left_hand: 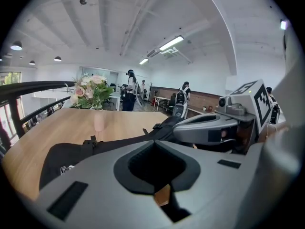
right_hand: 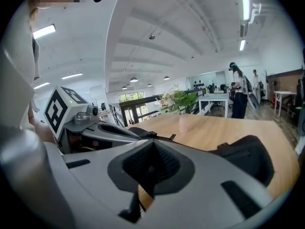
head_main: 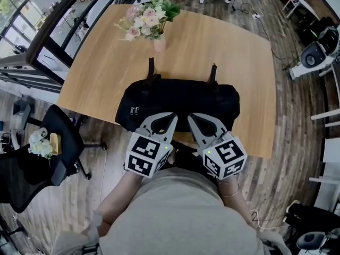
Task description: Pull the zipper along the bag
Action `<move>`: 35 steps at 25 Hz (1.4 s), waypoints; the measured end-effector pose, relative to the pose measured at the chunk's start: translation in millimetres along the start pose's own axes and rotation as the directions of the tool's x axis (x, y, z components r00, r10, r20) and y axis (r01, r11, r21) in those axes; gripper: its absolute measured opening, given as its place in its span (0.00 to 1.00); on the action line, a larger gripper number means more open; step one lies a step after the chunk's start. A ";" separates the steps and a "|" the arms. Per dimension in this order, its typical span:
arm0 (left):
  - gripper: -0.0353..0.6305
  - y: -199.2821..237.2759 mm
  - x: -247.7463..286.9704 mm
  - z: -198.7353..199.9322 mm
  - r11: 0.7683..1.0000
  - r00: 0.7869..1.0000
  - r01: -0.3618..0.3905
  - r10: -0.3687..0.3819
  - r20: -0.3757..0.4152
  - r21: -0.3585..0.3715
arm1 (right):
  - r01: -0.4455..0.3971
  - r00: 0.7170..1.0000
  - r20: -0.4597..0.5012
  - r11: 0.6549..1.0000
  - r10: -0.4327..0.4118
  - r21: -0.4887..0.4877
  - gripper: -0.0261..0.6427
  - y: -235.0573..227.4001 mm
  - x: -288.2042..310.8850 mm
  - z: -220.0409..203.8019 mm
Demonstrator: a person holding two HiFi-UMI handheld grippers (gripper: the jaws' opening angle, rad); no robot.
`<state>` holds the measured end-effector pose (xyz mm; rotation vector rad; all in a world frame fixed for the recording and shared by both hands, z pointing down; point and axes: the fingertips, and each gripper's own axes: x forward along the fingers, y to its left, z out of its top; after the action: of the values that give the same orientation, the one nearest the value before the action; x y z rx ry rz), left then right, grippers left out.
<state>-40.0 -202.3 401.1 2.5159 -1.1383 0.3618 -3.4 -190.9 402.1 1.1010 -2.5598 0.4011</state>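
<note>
The black soft fabric duffel bag [head_main: 178, 101] [left_hand: 66, 156] [right_hand: 249, 157] lies lengthwise on the light wooden bench [head_main: 212, 47], close to the bench edge nearest the person. Its small metal zipper pulls [head_main: 134, 111] [left_hand: 66, 168] sit at the left end of the bag, on the near side. Two black straps [head_main: 151, 68] lie flat on the bench behind the bag, pointing away from the person.

The left hand-held gripper [head_main: 162, 119] [left_hand: 155, 146] has its jaws together, and nothing is between them. In the head view its tip is over the near edge of the bag, left of the middle; I cannot tell if it touches the fabric. The right hand-held gripper [head_main: 197, 119] [right_hand: 152, 146] also has its jaws fully together and holds nothing. Its tip is over the same near edge, just right of the middle. The two grippers are side by side with a small gap between them, and both are well apart from the zipper pulls.

Farther back, near the far edge of the bench, stands a pink vase with pale flowers and green leaves [head_main: 151, 23] [left_hand: 95, 97] [right_hand: 181, 109], upright and apart from the bag. A black office chair [head_main: 58, 142] stands on the wooden plank floor [head_main: 297, 142], beside the left corner of the bench.
</note>
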 end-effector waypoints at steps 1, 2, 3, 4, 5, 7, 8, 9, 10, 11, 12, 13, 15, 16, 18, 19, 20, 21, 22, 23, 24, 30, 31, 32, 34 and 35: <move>0.08 -0.7 1.0 -0.1 1.000 1.000 0.003 -0.003 -0.003 0.000 | 0.001 1.000 0.001 1.000 -0.001 0.002 0.05 -0.7 -0.6 -0.1; 0.08 -1.0 1.9 -0.1 1.000 1.000 0.006 -0.006 -0.004 0.000 | 0.004 1.000 0.001 1.000 -0.004 0.004 0.05 -1.4 -1.0 0.2; 0.08 -0.7 2.6 0.1 1.000 1.000 0.008 -0.008 -0.006 -0.001 | 0.008 1.000 -0.001 1.000 -0.008 0.006 0.05 -2.0 -1.3 0.7; 0.08 -0.1 3.3 0.1 1.000 1.000 0.009 -0.009 -0.007 -0.001 | 0.011 1.000 -0.002 1.000 -0.011 0.007 0.05 -2.5 -1.5 1.3; 0.08 0.7 4.0 0.1 1.000 1.000 0.009 -0.009 -0.008 -0.002 | 0.013 1.000 -0.002 1.000 -0.013 0.007 0.05 -3.0 -1.5 1.7; 0.08 1.8 5.1 0.4 1.000 1.000 0.008 -0.008 -0.008 -0.004 | 0.019 1.000 0.000 1.000 -0.019 0.005 0.05 -4.2 -1.8 2.1; 0.08 2.0 5.6 0.7 1.000 1.000 0.007 -0.007 -0.007 -0.005 | 0.021 1.000 0.002 1.000 -0.021 0.005 0.05 -4.8 -2.2 2.3; 0.08 1.8 5.9 1.1 1.000 1.000 0.007 -0.007 -0.007 -0.006 | 0.022 1.000 0.003 1.000 -0.022 0.005 0.05 -5.4 -2.7 2.6; 0.08 1.3 6.0 1.3 1.000 1.000 0.007 -0.007 -0.007 -0.006 | 0.022 1.000 0.005 1.000 -0.022 0.003 0.05 -5.8 -3.2 2.9; 0.08 0.6 6.1 1.4 1.000 1.000 0.008 -0.008 -0.007 -0.007 | 0.024 1.000 0.006 1.000 -0.024 -0.003 0.05 -6.2 -3.6 2.7; 0.08 -0.2 6.2 1.4 1.000 1.000 0.009 -0.009 -0.007 -0.007 | 0.027 1.000 0.005 1.000 -0.027 -0.014 0.05 -6.7 -3.9 2.3; 0.08 -1.0 6.4 1.1 1.000 1.000 0.010 -0.010 -0.008 -0.008 | 0.031 1.000 0.002 0.999 -0.031 -0.025 0.05 -7.5 -4.3 1.7; 0.08 -2.3 7.6 0.0 1.000 1.000 0.015 -0.015 -0.010 -0.010 | 0.041 0.999 -0.002 0.999 -0.041 -0.031 0.05 -11.0 -5.6 1.2; 0.08 -2.9 8.2 -0.7 1.000 1.000 0.018 -0.018 -0.012 -0.011 | 0.045 0.999 -0.003 0.999 -0.045 -0.029 0.05 -13.1 -6.3 1.1; 0.08 -3.4 8.8 -1.5 1.000 1.000 0.020 -0.020 -0.015 -0.011 | 0.052 0.999 -0.005 0.998 -0.052 -0.026 0.05 -15.8 -7.5 1.4; 0.08 -3.4 8.8 -1.7 1.000 1.000 0.018 -0.018 -0.016 -0.011 | 0.055 0.998 -0.005 0.998 -0.055 -0.023 0.05 -16.2 -8.1 1.5; 0.08 -3.2 8.8 -1.7 1.000 1.000 0.015 -0.015 -0.016 -0.010 | 0.056 0.998 -0.004 0.998 -0.056 -0.017 0.05 -16.4 -8.4 1.1; 0.08 -3.0 8.9 -1.7 1.000 1.000 0.012 -0.012 -0.016 -0.009 | 0.056 0.998 -0.002 0.998 -0.056 -0.009 0.05 -16.6 -8.5 0.5; 0.08 -2.7 9.2 -1.7 1.000 1.000 0.010 -0.010 -0.017 -0.008 | 0.056 0.998 -0.002 0.998 -0.056 0.000 0.05 -16.8 -8.5 0.1; 0.08 -2.4 9.8 -1.8 1.000 1.000 0.008 -0.008 -0.018 -0.008 | 0.058 0.998 -0.003 0.998 -0.058 0.007 0.05 -17.3 -8.5 -0.1; 0.08 -2.2 10.4 -2.1 1.000 1.000 0.007 -0.007 -0.019 -0.009 | 0.059 0.998 -0.003 0.998 -0.059 0.010 0.05 -17.9 -8.4 -0.4; 0.08 -3.5 12.9 -5.6 1.000 1.000 0.013 -0.013 -0.026 -0.015 | 0.052 0.999 -0.015 0.999 -0.051 0.012 0.05 -18.2 -4.8 -5.1; 0.08 -4.2 13.2 -6.3 1.000 0.999 0.016 -0.016 -0.028 -0.015 | 0.049 0.999 -0.019 0.999 -0.049 0.009 0.05 -17.6 -4.0 -6.5; 0.08 -4.5 13.6 -6.5 1.000 0.999 0.017 -0.018 -0.030 -0.015 | 0.047 0.999 -0.022 0.999 -0.047 0.006 0.05 -17.0 -3.3 -7.5; 0.08 -4.2 14.1 -6.4 1.000 0.999 0.017 -0.018 -0.030 -0.019 | 0.043 0.999 -0.024 0.999 -0.043 0.004 0.05 -15.9 -2.5 -7.9; 0.08 -4.1 14.1 -6.4 1.000 0.999 0.017 -0.017 -0.030 -0.020 | 0.043 0.999 -0.023 0.999 -0.043 0.003 0.05 -15.6 -2.4 -7.6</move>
<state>-28.3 -206.6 411.2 2.4930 -1.1032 0.3807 11.0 -196.8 410.0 1.1433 -2.5119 0.4051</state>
